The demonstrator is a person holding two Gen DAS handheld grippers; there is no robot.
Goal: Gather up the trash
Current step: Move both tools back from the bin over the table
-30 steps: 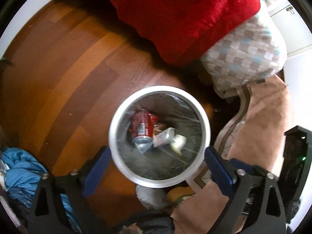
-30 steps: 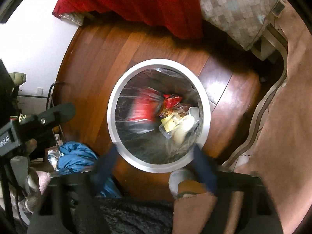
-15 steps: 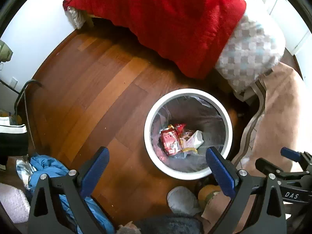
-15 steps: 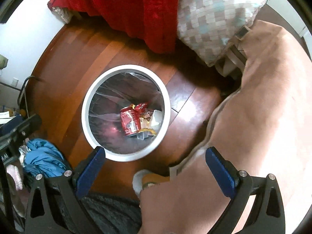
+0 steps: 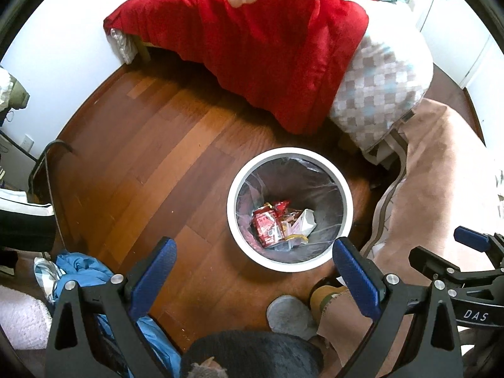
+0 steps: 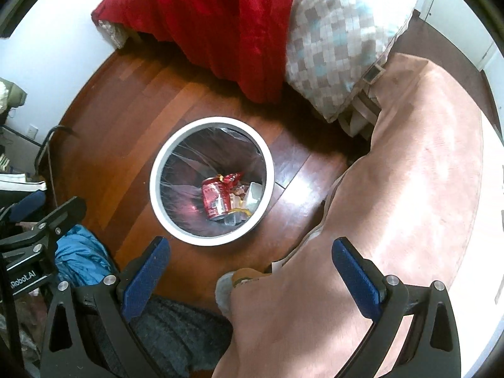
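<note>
Left gripper [image 5: 252,267] and right gripper [image 6: 249,264] both spread wide, empty, above the white bin [image 5: 234,217] on the wood floor [image 5: 151,170]. Red can [image 6: 215,200] and wrappers sit at bin bottom. Drop looks done; next: locate further trash, none obvious

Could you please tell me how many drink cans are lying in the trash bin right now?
1: a red can lies on its side at the bottom of the bin, beside wrappers. More could be hidden under the other trash.
</note>
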